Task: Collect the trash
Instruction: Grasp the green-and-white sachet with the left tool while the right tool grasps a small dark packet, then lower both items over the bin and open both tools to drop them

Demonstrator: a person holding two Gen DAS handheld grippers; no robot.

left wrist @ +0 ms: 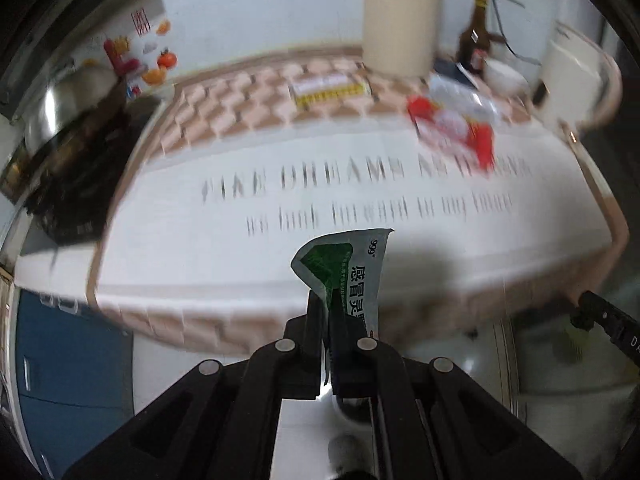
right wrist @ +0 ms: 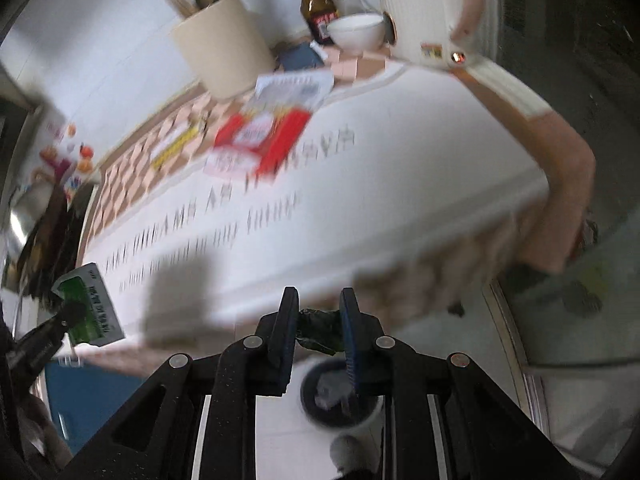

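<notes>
My left gripper [left wrist: 329,300] is shut on a green and white medicine sachet [left wrist: 352,268], held in the air in front of the table's near edge; the sachet also shows in the right wrist view [right wrist: 90,304]. My right gripper [right wrist: 319,312] is shut on a small dark crumpled wrapper [right wrist: 320,330], held above a small white trash bin with a dark liner [right wrist: 340,400] on the floor. A red and white wrapper [left wrist: 452,124] [right wrist: 260,136] and a yellow and white packet [left wrist: 330,88] [right wrist: 176,146] lie on the table.
The table has a white cloth with printed text [left wrist: 360,200]. At its back stand a beige utensil holder [left wrist: 398,28], a brown bottle [left wrist: 476,36], a white bowl [right wrist: 356,32] and a white kettle [right wrist: 424,12]. A stove with a steel pot [left wrist: 68,96] is left. A blue cabinet [left wrist: 68,360] is lower left.
</notes>
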